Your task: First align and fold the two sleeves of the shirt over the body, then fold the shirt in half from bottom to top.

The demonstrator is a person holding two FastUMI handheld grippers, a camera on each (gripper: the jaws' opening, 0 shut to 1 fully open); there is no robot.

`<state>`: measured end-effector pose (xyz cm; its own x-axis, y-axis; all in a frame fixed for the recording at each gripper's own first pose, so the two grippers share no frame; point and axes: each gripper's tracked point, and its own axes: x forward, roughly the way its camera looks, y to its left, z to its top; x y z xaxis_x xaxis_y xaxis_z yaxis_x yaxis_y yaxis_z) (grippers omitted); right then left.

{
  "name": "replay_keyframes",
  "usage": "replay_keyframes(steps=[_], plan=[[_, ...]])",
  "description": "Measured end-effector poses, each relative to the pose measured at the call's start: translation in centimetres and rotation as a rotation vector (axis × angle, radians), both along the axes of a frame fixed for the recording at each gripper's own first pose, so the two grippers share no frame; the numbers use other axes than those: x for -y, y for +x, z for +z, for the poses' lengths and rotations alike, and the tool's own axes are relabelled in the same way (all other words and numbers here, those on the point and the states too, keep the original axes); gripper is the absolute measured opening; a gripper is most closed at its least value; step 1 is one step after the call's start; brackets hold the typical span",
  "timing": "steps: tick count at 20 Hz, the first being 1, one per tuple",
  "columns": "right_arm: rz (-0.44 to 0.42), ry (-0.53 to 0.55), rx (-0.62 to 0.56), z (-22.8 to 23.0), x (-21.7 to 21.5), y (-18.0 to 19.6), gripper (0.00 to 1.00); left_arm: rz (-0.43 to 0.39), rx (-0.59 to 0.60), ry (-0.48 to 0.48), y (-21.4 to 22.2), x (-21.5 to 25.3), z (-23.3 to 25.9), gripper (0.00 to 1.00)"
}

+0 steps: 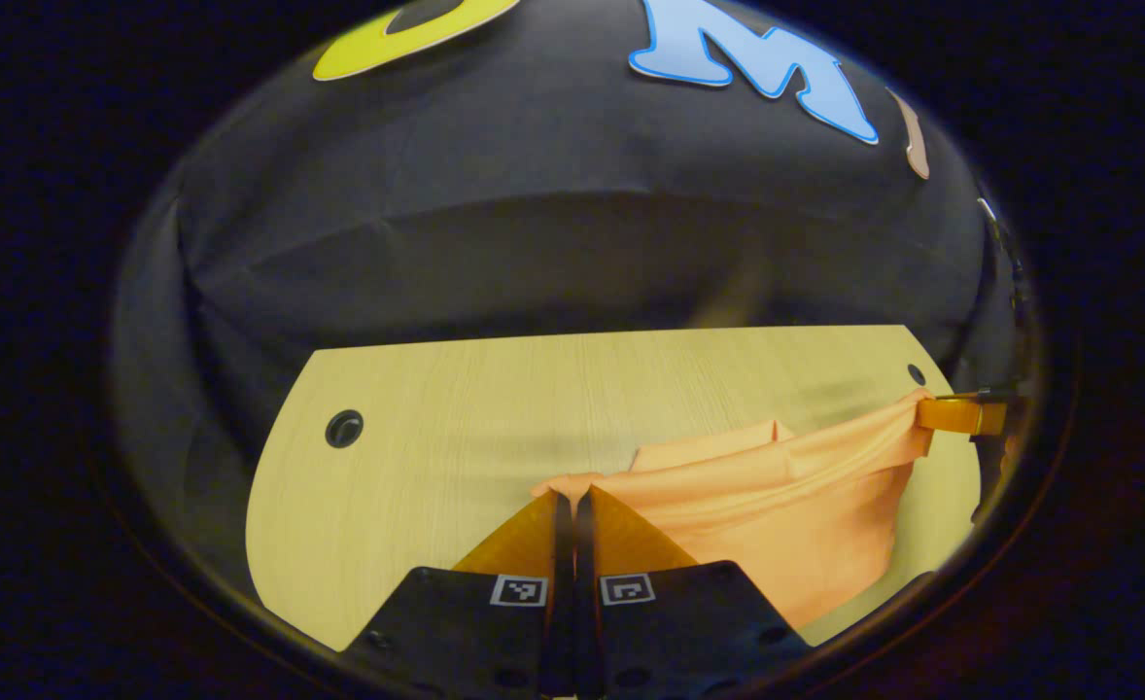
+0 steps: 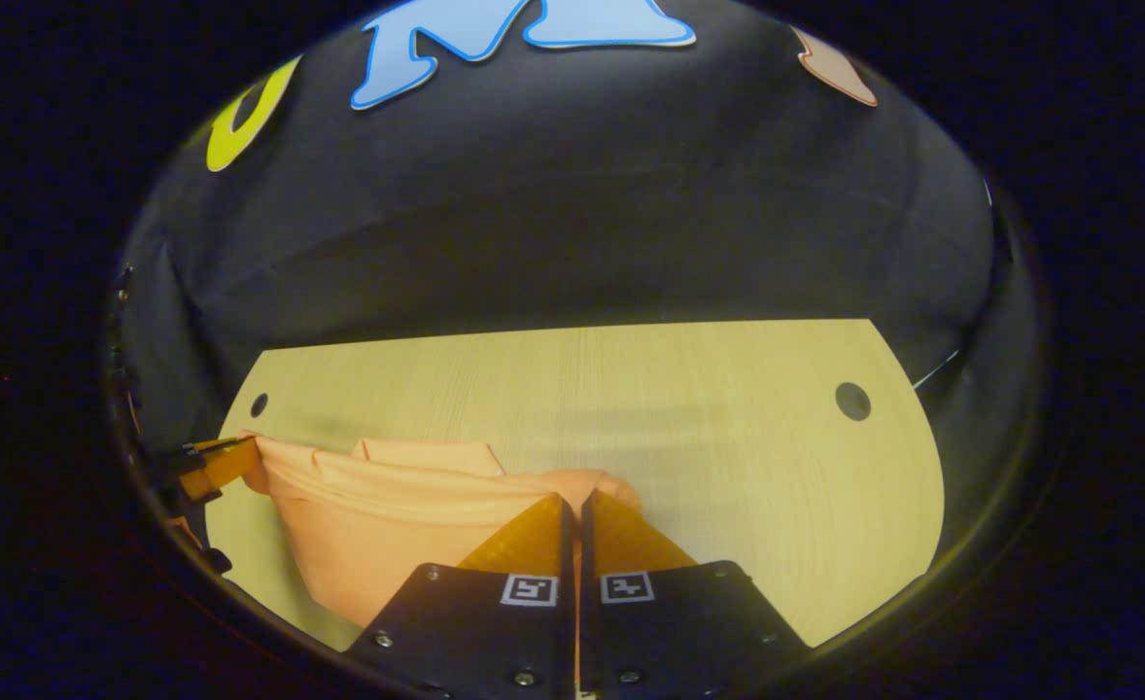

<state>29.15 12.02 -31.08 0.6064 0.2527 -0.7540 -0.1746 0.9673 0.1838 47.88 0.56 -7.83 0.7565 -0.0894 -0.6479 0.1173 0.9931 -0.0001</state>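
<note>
Pale wood-grain bench (image 1: 456,408) with a straight far edge and rounded corners, lit warmly from above. Round dark cable hole (image 1: 344,428) near the far left corner in the left gripper view, a second, smaller-looking hole (image 1: 916,374) near the far right corner. Same two holes in the right gripper view, one at left (image 2: 259,404), one at right (image 2: 852,401). Soft blurred shadows across the bench top. Behind and around the bench, black cloth wall (image 1: 553,194), creased and sagging in broad folds, dim, draped down past the bench's far edge on both sides (image 2: 572,214). Thin pale line at the cloth's right edge in the right gripper view, too small to tell.
</note>
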Motion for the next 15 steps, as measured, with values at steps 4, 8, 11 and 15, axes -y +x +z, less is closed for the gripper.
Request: replay_keyframes(steps=[4,8,11,15], plan=[[0.016,-0.038,0.078,-2.7,-0.4,3.2,0.02,-0.022,0.065,0.041,3.7,0.4,-2.0,0.05],[0.031,-0.053,0.079,-6.0,-0.6,4.6,0.02,-0.015,0.081,0.046,5.7,0.6,-4.8,0.05],[0.033,-0.06,0.067,-7.4,-1.0,5.0,0.02,-0.008,0.069,0.033,6.0,0.2,-6.6,0.06],[0.044,-0.05,0.054,-8.1,-0.9,4.8,0.02,0.018,0.078,-0.009,6.1,-0.2,-6.9,0.07]])
